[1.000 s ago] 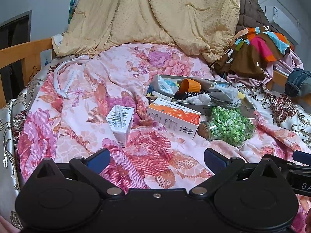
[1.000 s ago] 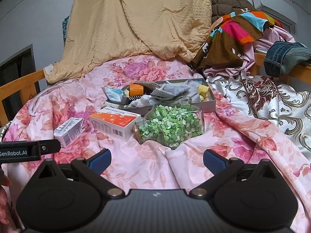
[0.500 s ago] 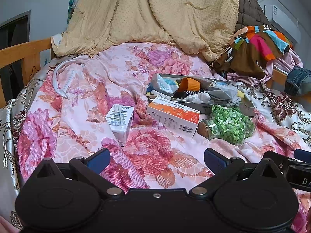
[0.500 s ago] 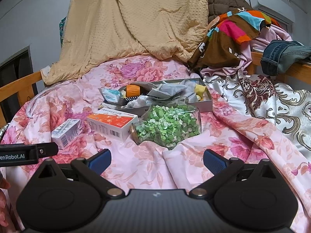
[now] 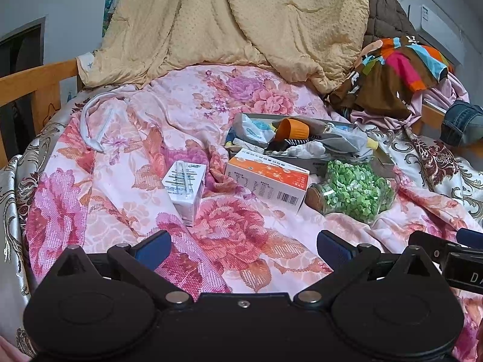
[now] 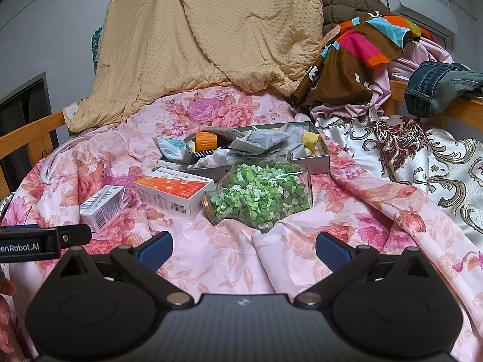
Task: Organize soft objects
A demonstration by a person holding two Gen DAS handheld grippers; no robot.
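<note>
A white air conditioner [image 6: 421, 7] is mounted on the wall at upper right. A wooden bed rail [image 5: 36, 83] runs along the left edge. At far left a dark doorway [image 6: 22, 129] shows.

Bed [image 5: 75, 199] with pink floral sheet, filling the frame's centre. On it, lower centre: small carton [image 5: 184, 187], orange-white box [image 5: 267, 181], glass jar [image 5: 356, 193] of green pieces lying sideways. Behind them, grey tray [image 6: 317, 163] of oddments; beige quilt [image 5: 241, 21] heaped at top.
</note>
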